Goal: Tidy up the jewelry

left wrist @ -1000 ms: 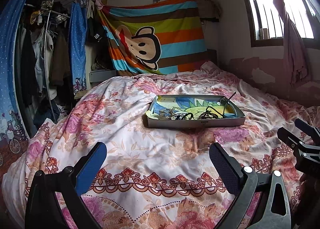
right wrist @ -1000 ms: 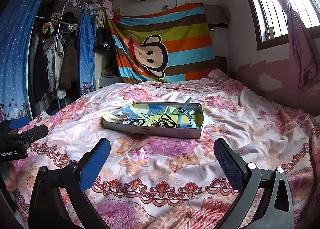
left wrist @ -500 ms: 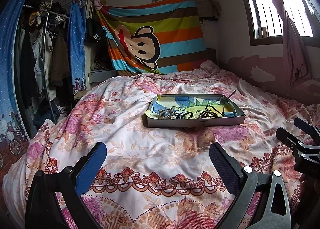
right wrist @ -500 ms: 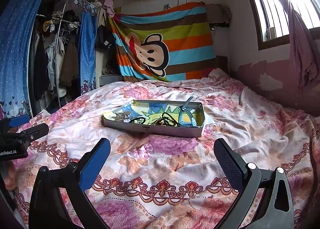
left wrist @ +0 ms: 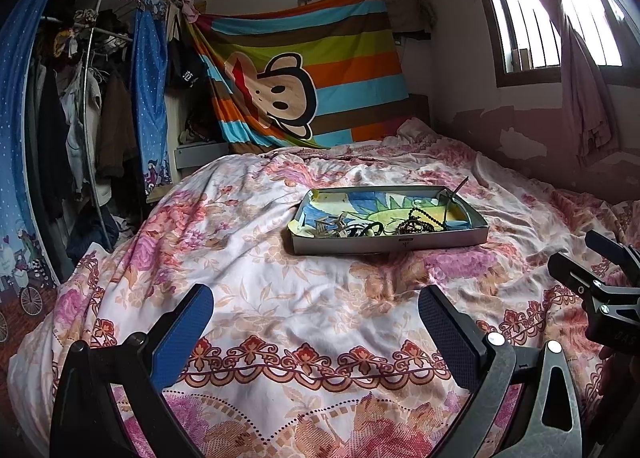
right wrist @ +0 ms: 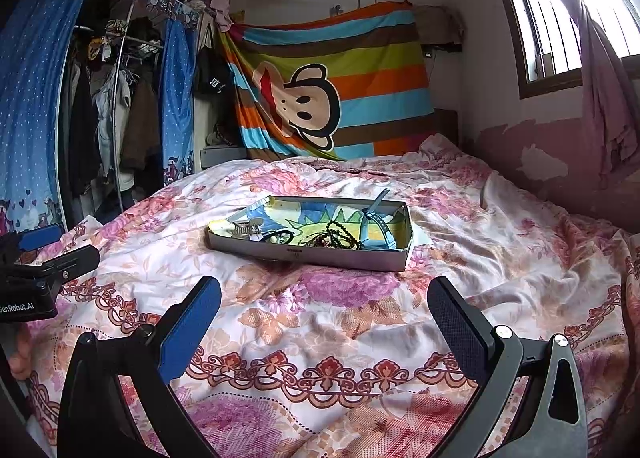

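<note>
Near: our left gripper [left wrist: 316,322] and right gripper [right wrist: 324,312] both spread wide, holding nothing, above the floral bedspread [right wrist: 320,322]. "GenRobot.AI" legible on the left unit. Farther: tray [right wrist: 320,254] mid-bed; hair claw [right wrist: 246,227], bead bracelet [right wrist: 340,236], blue watch [right wrist: 378,220] jumbled inside. We judge sorting unstarted.

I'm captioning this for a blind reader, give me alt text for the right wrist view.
A shallow tray of tangled jewelry, including dark beads and a blue watch, sits on a floral bedspread. The open right tool hovers empty before it, and the left tool shows at the left edge.
</note>
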Action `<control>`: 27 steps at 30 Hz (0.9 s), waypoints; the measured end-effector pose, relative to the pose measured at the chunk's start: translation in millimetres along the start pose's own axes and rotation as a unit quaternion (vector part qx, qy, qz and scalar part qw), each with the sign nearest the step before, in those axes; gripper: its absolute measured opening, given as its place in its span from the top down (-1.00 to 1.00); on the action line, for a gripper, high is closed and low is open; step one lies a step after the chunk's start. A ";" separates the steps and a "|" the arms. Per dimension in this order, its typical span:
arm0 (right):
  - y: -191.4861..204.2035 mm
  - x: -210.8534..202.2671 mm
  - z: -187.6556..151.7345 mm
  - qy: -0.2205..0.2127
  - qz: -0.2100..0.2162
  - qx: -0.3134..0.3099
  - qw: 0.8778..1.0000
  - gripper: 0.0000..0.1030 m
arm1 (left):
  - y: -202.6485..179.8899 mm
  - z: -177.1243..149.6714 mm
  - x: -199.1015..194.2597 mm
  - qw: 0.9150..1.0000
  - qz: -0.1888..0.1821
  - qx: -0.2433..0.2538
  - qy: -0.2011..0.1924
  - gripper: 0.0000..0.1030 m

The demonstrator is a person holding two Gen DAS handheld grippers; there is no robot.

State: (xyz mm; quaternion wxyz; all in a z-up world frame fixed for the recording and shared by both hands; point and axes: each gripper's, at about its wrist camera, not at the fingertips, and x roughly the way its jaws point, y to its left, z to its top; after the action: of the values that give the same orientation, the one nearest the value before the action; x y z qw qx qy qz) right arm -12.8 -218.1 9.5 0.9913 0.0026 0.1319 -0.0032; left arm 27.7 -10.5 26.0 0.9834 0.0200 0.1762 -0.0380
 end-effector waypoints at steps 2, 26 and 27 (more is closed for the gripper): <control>0.0 0.0 0.0 0.000 0.000 0.000 1.000 -0.97 | 0.0 0.0 0.1 1.000 0.000 0.000 0.000 -1.00; 1.0 -0.9 -0.8 0.002 0.000 -0.001 1.000 -0.97 | -0.3 -0.3 0.1 1.000 0.000 0.001 0.001 -1.00; 1.2 -1.0 -1.1 0.002 0.001 -0.001 1.000 -0.97 | -0.3 -0.4 0.1 1.000 0.000 0.001 0.001 -1.00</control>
State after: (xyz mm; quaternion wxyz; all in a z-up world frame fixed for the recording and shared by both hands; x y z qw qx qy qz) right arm -14.0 -216.9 8.7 0.9910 0.0021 0.1338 -0.0026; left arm 27.6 -10.8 25.6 0.9832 0.0214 0.1770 -0.0382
